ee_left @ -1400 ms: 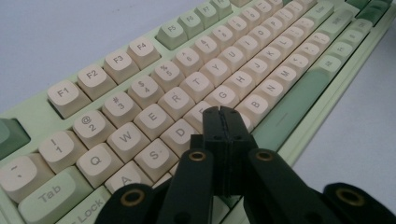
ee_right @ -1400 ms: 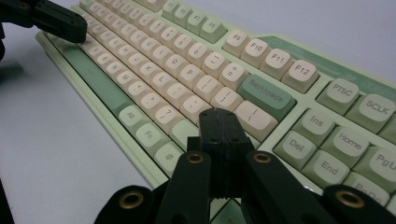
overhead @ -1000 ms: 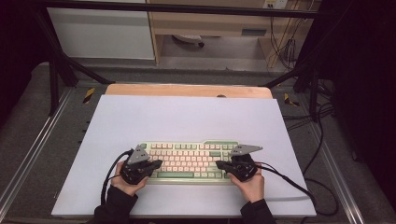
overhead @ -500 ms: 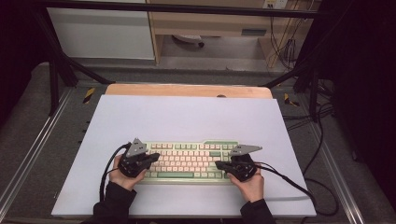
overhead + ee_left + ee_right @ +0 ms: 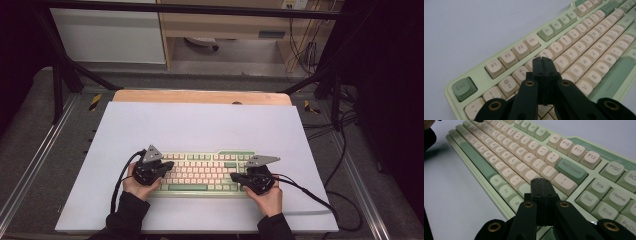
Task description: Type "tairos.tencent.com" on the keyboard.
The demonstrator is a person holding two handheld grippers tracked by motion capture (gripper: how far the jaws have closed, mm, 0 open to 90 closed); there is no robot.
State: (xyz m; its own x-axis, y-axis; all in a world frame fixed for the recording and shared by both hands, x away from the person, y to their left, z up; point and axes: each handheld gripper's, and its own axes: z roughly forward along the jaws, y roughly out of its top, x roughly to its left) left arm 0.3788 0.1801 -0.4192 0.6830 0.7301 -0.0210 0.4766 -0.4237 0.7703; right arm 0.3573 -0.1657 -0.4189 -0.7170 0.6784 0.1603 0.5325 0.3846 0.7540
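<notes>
Hovering over a green and cream keyboard (image 5: 205,172) on the white tabletop (image 5: 200,125).
The left gripper (image 5: 542,60) is held closed above the number row; the right gripper (image 5: 540,181), likewise closed, seemingly near Enter.
</notes>
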